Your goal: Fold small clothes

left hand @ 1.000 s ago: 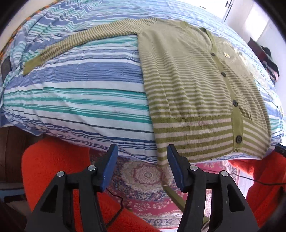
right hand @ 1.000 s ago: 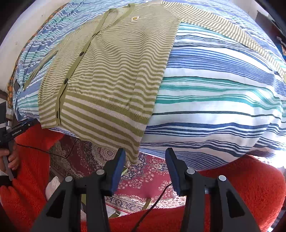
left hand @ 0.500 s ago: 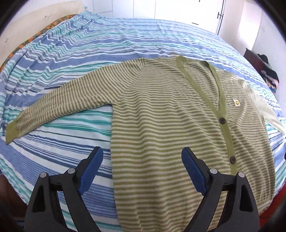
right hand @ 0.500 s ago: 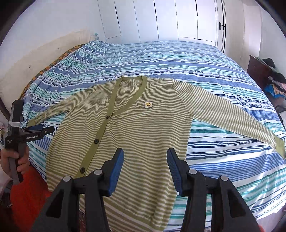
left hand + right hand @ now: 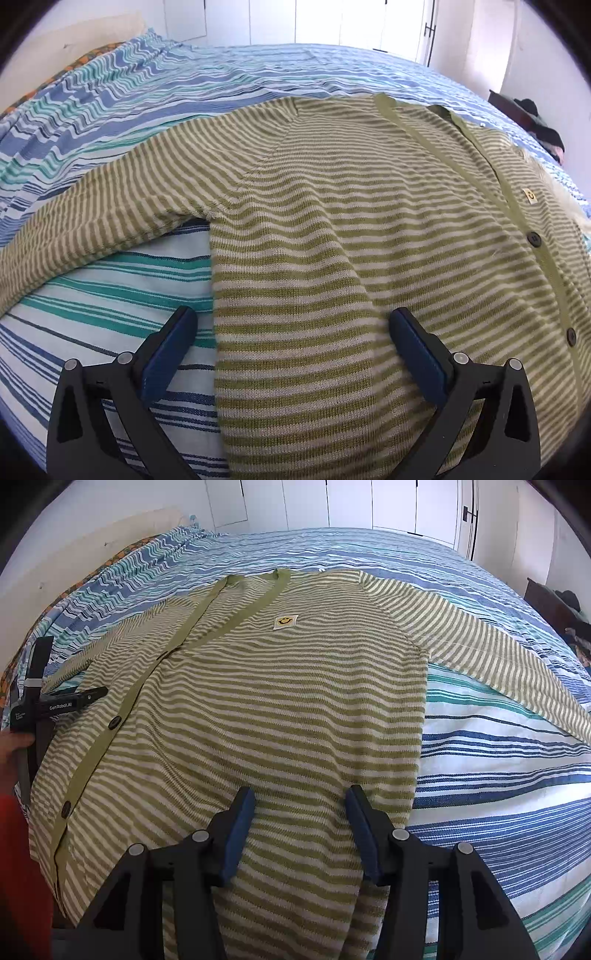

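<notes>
Striped bedspread, white wardrobe doors, dark clothes pile

A green-and-cream striped cardigan lies flat and buttoned on the blue-striped bedspread, sleeves spread, while the right gripper hovers over its lower body — jaws parted, apparently gripping nothing — and the left gripper shows at the picture's left edge.

Left wrist view: close above the cardigan's left half, angled down, facing the far wardrobe doors.
Right wrist view: close above its right half, angled down likewise.
Shared: cardigan front, striped bed, doors.
</notes>
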`<state>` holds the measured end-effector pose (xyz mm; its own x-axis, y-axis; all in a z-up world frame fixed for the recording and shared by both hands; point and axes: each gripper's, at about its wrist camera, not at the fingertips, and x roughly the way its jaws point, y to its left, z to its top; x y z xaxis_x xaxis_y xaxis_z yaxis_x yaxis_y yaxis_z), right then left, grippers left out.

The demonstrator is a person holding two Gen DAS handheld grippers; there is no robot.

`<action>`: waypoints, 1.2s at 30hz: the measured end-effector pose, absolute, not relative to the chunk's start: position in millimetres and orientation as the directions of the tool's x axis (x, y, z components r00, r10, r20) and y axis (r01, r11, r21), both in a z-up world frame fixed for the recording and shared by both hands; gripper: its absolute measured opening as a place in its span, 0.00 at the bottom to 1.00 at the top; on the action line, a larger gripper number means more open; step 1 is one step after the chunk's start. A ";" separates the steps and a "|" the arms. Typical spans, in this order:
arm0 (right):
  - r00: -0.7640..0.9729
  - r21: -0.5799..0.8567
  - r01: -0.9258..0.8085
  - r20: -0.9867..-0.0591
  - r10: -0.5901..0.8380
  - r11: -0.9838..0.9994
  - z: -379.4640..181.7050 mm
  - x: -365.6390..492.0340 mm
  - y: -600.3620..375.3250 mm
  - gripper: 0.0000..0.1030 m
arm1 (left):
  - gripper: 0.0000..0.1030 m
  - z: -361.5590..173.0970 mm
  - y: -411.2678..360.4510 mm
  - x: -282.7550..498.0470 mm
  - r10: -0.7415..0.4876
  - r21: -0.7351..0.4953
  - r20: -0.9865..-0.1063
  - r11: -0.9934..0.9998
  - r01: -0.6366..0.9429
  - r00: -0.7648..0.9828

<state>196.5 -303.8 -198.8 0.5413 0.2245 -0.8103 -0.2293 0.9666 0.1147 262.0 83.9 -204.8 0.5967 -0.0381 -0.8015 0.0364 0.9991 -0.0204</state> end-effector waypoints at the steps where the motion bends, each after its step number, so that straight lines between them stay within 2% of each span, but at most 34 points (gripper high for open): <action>1: 0.544 0.117 -0.229 -0.808 0.226 0.966 -198.9 196.6 -303.9 0.51 | 1.00 -205.1 83.9 261.6 -0.037 -0.019 -0.804 0.999 0.036 0.593; 36: 0.563 0.085 -0.240 -0.799 0.210 0.967 -202.0 193.7 -295.8 0.54 | 1.00 -204.7 83.7 267.1 -0.035 -0.016 -0.805 0.999 0.036 0.593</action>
